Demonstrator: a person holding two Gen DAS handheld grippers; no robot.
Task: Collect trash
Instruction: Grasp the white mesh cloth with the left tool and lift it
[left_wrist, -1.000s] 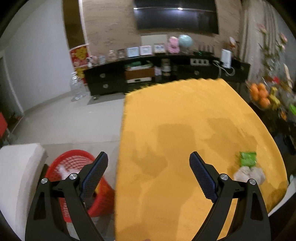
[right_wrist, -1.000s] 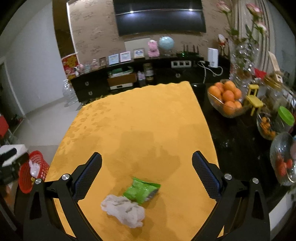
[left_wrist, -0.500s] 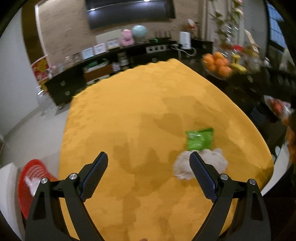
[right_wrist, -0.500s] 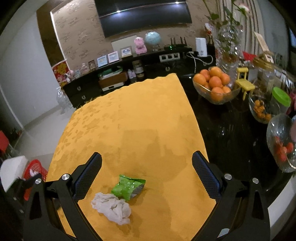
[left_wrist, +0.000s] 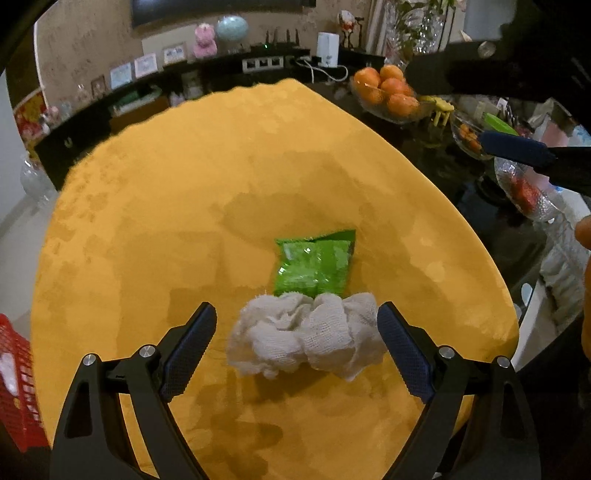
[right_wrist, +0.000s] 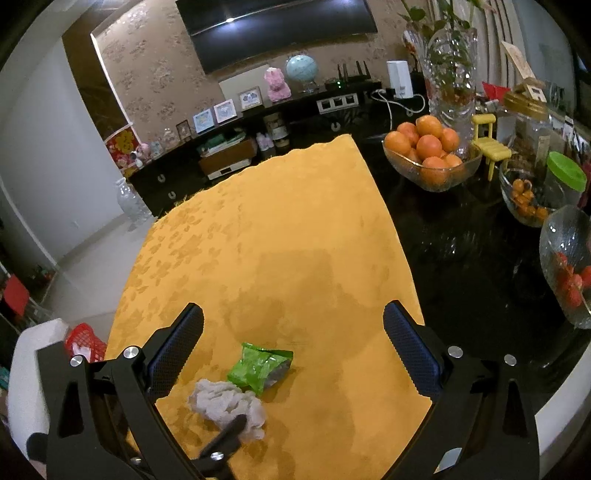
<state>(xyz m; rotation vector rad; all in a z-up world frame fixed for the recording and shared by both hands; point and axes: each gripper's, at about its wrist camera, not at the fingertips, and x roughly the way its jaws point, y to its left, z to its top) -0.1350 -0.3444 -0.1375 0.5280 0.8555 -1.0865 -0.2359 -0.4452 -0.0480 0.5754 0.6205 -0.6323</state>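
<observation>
Since a second earlier, the left gripper (left_wrist: 297, 339) had swung away from the red basket (left_wrist: 16, 384) and come down over the crumpled white cloth (left_wrist: 306, 338).

From the left wrist, its fingers (left_wrist: 190, 345) stood wide and were closing, with the cloth between them; the right pad lay against the wad's edge, the left pad stood apart from it. The cloth was a loose, gauzy lump with a visible weave. Just beyond it, touching its far edge, lay a glossy green wrapper (left_wrist: 314, 264), flat and creased. Both sat on a yellow patterned cloth (left_wrist: 184, 184) covering the counter. The right gripper (left_wrist: 517, 147) showed as dark bars at the upper right.

From the right wrist, the right gripper (right_wrist: 293, 350) hung above the counter, fingers (right_wrist: 410, 350) spread wide and holding nothing. The wrapper (right_wrist: 258, 365) and white cloth (right_wrist: 225, 404) lay below, toward its left finger. One black finger of the left gripper (right_wrist: 229, 434) touched the wad's near side. A glass bowl of oranges (right_wrist: 430, 155) stood on the black glossy counter (right_wrist: 461, 258).
</observation>
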